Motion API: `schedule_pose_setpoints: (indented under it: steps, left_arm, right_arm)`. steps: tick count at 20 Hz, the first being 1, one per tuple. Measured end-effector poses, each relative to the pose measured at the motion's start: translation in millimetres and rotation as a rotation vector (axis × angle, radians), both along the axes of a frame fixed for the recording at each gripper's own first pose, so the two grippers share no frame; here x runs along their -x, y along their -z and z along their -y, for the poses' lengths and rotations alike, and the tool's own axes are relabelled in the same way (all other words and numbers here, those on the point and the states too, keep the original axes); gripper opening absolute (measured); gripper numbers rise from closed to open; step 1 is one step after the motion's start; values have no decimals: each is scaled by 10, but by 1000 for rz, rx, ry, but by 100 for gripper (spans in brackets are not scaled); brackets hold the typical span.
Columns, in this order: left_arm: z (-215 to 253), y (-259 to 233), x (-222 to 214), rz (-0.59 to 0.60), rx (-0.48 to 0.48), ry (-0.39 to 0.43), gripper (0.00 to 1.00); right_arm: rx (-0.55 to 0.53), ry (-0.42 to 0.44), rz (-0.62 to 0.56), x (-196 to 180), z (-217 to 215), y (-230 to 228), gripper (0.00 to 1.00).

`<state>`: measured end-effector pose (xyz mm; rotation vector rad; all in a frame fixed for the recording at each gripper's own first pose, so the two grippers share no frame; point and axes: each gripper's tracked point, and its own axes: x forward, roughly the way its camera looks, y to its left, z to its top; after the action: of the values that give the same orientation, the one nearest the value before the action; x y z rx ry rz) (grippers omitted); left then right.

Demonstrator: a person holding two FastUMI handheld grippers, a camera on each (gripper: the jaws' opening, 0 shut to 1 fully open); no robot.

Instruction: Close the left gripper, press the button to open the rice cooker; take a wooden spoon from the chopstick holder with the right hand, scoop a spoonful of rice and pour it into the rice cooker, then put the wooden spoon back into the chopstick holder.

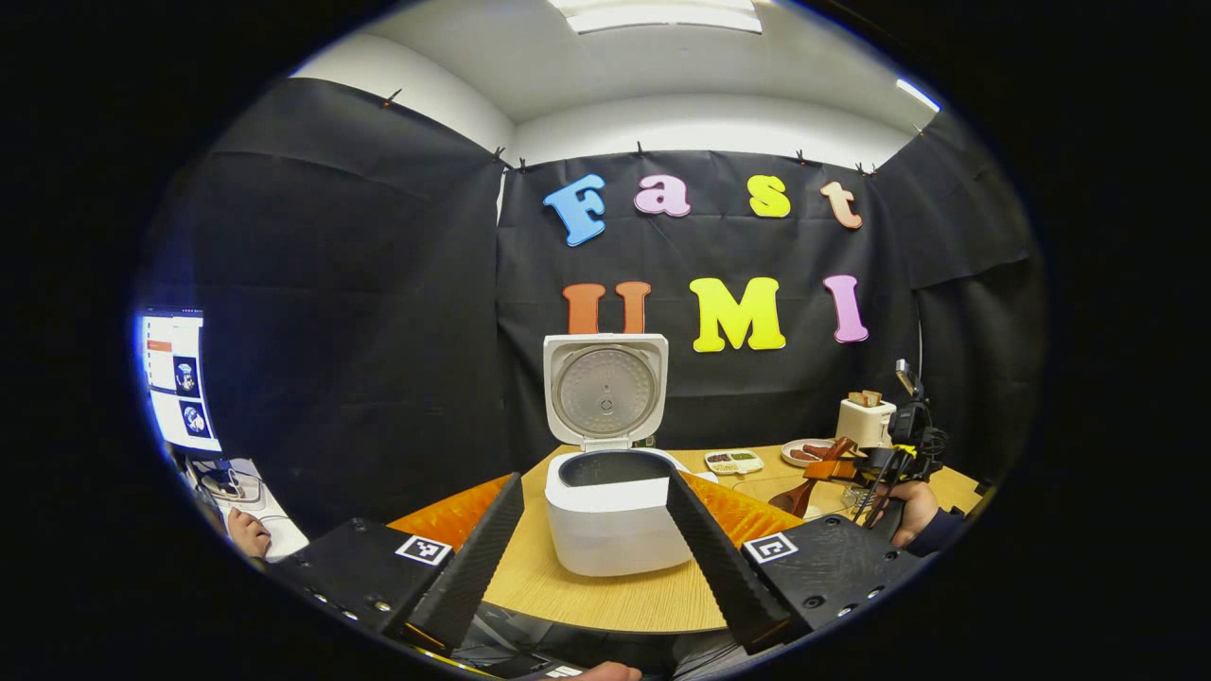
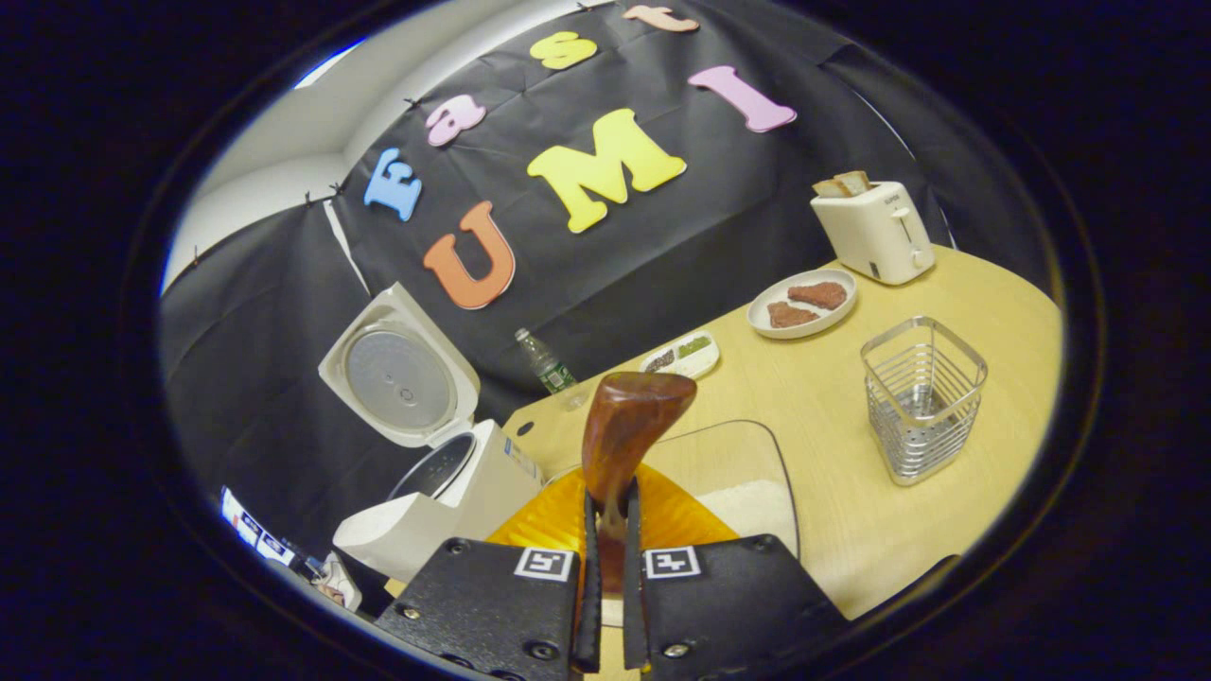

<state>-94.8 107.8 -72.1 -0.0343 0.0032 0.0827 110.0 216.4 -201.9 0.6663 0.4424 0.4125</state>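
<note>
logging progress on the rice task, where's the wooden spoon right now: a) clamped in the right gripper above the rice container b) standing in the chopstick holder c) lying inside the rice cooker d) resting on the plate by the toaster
a: the right gripper has both fingers pressed on the wooden spoon, over the clear rice container, while the wire chopstick holder stands empty.
</note>
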Motion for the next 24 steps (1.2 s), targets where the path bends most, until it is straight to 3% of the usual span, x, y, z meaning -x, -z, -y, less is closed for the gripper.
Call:
schedule_pose_setpoints:
  steps: [5, 11, 13, 19, 24]
  left_arm:
    - [-35, 65, -19, -18, -1, -14, 97]
    - [49, 89, -11, -15, -30, 6, 96]
    - [-13, 64, -3, -12, -39, -6, 96]
    - [-128, 20, 84, 12, -2, -7, 96]
    - [-242, 7, 199, 35, -46, -9, 96]
  right_arm:
    - [-174, 82, 1, -69, 364, -116, 14]
    - [-592, 158, -50, -140, 682, -484, 14]
    - [-700, 129, -111, -139, 620, -522, 13]
    - [-792, 66, -186, -145, 378, -776, 13]
    - [-880, 19, -261, -184, -7, -989, 13]
